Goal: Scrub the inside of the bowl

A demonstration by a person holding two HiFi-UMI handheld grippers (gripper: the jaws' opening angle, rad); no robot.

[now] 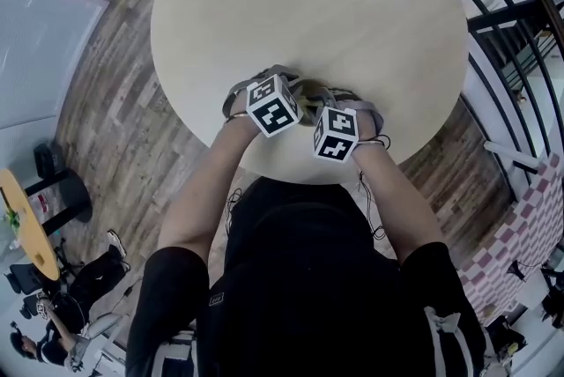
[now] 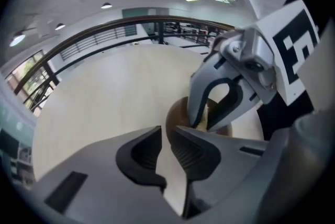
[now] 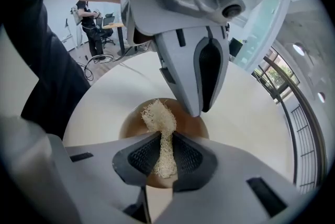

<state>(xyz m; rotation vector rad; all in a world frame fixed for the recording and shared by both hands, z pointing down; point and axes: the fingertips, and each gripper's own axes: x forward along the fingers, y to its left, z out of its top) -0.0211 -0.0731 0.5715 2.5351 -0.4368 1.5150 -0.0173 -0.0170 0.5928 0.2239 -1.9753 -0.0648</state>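
DESK: Black shirt fills the foreground of the head view. What lies past it?

PHOTOGRAPHER: Two bare forearms reach to the near edge of a round, pale table. There the left gripper and right gripper meet, marker cubes side by side, over a small brown bowl.

DESK: Where exactly does the bowl sit?

PHOTOGRAPHER: On the tabletop, near the edge closest to the person. From above it is mostly hidden under the grippers.

DESK: And the left gripper?

PHOTOGRAPHER: Its jaws are nearly together, pinching the bowl's rim on the side away from the right gripper.

DESK: The right one?

PHOTOGRAPHER: Clamped on a pale, fibrous scrubber. The scrubber's free end pokes out past the jaw tips and hangs over the bowl's inside. Whether it touches the brown surface I cannot tell.

DESK: Surroundings?

PHOTOGRAPHER: Wood-plank floor around the table, a dark railing beyond.
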